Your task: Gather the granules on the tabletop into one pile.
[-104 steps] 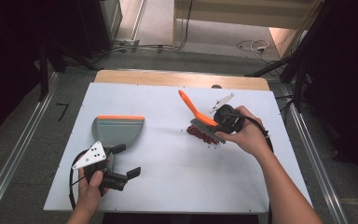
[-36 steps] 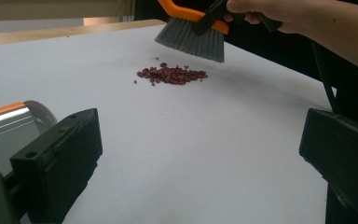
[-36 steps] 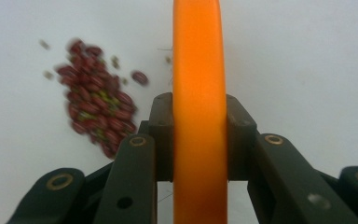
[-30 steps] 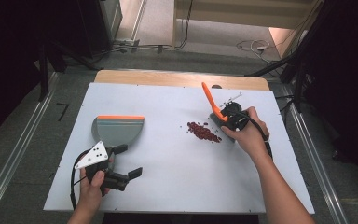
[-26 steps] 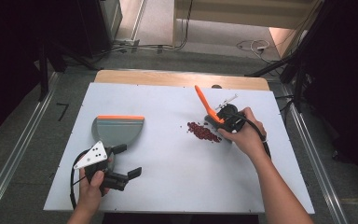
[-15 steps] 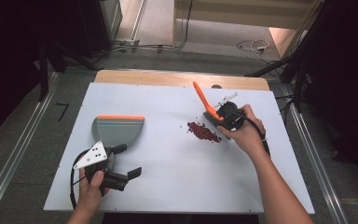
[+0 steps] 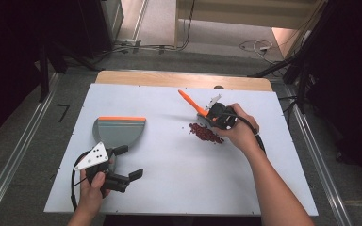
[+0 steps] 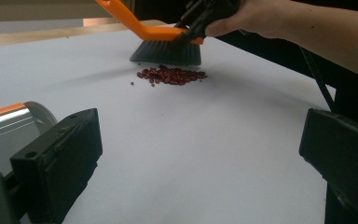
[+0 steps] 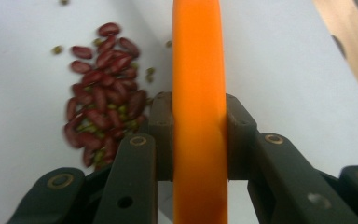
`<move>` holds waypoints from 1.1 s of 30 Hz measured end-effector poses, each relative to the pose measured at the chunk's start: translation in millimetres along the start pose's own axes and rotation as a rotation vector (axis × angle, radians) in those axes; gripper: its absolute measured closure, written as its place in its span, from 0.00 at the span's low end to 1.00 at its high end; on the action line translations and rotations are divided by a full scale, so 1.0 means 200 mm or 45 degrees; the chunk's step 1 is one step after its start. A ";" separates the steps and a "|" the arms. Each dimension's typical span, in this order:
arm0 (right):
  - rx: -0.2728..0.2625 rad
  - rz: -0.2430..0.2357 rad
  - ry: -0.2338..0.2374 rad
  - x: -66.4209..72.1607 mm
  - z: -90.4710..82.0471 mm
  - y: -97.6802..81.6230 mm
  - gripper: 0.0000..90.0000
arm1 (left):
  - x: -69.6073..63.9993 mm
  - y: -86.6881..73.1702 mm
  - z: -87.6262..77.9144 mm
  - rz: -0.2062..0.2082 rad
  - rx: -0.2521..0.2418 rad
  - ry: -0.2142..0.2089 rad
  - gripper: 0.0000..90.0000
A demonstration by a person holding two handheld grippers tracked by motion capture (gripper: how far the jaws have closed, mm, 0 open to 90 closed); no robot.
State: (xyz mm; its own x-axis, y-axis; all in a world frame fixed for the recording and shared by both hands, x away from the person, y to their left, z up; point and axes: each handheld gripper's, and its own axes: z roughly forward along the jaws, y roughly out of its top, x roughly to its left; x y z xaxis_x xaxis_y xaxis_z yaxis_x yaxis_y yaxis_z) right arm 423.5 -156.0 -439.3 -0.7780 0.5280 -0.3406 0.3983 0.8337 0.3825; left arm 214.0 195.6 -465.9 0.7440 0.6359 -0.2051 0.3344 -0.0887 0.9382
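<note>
A: Rt gripper (image 7: 215, 114) fingers clenched on the orange brush (image 9: 199, 116) handle; since a sec ago I've slid it toward 9 o'clock, bristles now touching the bean pile (image 7: 206, 133) at its 1 o'clock edge.

B: Left?

A: Left gripper (image 7: 122, 164) unmoved at 7 o'clock of the surface (image 7: 169, 179), fingers released, holding nothing. Dustpan (image 7: 119, 131) just beside it, same spot.

grey carpeted floor (image 7: 37, 141), cables (image 7: 245, 47) behind the white table (image 7: 179, 188), dark surroundings, metal rails (image 7: 9, 174)
</note>
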 end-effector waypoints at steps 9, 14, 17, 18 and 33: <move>-0.071 -0.017 0.063 0.03 -0.10 -0.08 0.76 | -0.01 0.00 0.01 0.004 0.006 0.001 0.00; -0.167 0.089 0.076 0.02 -0.20 -0.15 0.76 | 0.00 0.00 0.01 0.004 0.007 0.007 0.00; -0.193 0.131 0.078 0.02 -0.24 -0.21 0.76 | 0.00 0.00 0.01 0.005 0.008 0.011 0.00; -0.201 0.139 0.077 0.03 -0.25 -0.23 0.76 | 0.00 0.00 0.01 0.006 0.009 0.011 0.00; -0.337 0.428 0.165 0.04 -0.43 -0.60 0.76 | 0.00 0.00 0.00 0.012 0.007 0.026 0.00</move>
State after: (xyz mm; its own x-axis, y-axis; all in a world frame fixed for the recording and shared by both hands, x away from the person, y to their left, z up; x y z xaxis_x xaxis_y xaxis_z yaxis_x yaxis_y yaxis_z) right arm 327.8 -265.8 -415.0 -0.6875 0.7241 -0.0559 0.5145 0.5400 0.6661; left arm 214.6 195.0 -466.1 0.7355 0.6503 -0.1903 0.3304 -0.0990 0.9387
